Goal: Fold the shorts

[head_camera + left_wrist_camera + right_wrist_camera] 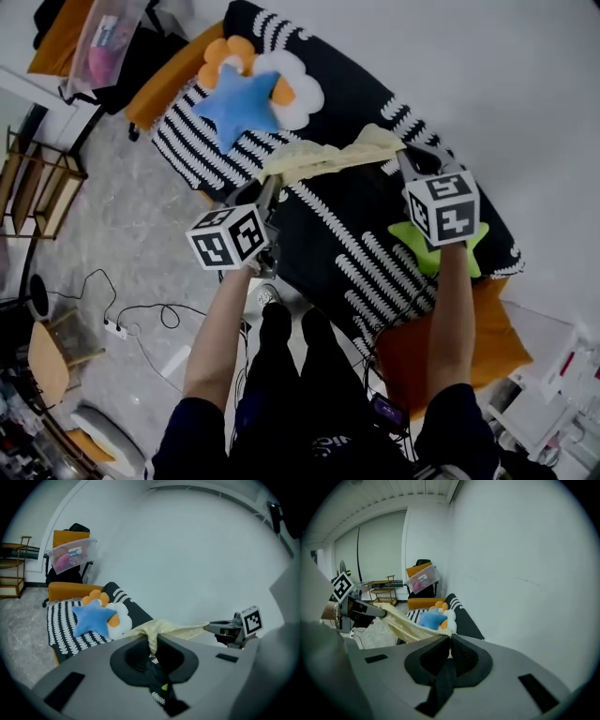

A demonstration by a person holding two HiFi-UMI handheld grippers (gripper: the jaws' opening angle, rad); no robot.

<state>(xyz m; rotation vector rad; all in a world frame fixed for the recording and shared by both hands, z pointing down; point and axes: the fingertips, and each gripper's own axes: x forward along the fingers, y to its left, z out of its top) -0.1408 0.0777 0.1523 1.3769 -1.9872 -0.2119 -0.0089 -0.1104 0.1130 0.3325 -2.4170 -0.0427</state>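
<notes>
Head view: shorts [328,155] hung stretched between both claws over the bed [356,253] middle.
Left gripper view: left claw [152,643] clamped on a bunched end.
Right gripper view: right claw [449,641] pinched only the edge. Pulling taut could slip it.

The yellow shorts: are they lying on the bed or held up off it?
Held up. The shorts hang stretched between the left gripper and the right gripper, each shut on one end, above the bed.
</notes>
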